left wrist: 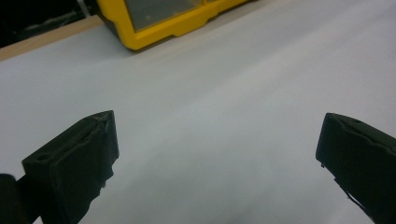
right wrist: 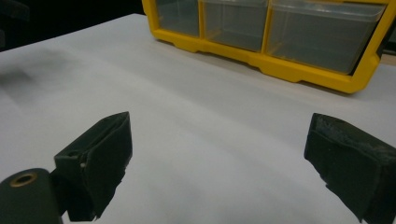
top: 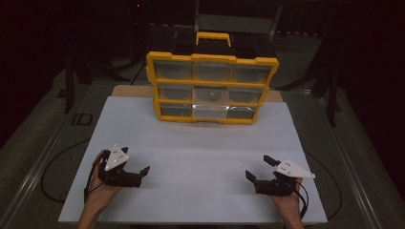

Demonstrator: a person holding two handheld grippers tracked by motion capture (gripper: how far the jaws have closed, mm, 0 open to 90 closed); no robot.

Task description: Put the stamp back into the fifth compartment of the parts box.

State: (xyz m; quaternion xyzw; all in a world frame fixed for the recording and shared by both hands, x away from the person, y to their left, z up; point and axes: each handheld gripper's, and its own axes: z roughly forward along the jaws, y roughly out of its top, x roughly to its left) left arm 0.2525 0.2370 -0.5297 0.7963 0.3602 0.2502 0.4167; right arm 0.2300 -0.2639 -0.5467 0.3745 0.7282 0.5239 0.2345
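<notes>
Progress looks like zero so far: yellow plastic organiser cabinet w/ clear drawers [top: 211, 88] stands upright at far edge of white tabletop sheet [top: 200, 162], all nine drawers appear pushed in, none pulled, though contents can't be made out. Left gripper [top: 135, 164] and right gripper [top: 258, 168] both sit low near the sheet's near edge, well apart from the cabinet and from each other. Both wide open, jaws spread, nothing between them; the gripper views confirm bare sheet between the black jaws.

Judgement: work is at its start, approach to the cabinet not yet begun; whole reach, drawer grasp and pull are left.

Room: broad open sheet between grippers and cabinet, no clutter in the way, straight fwd path for either hand. Edges to mind: the sheet's near edge is just behind the hands, side edges lie just outboard of each gripper. Wooden board strip [top: 131, 90] shows beside the cabinet base; dark surroundings beyond. Cabinet's yellow carry handle [top: 213, 38] sticks up on top.
</notes>
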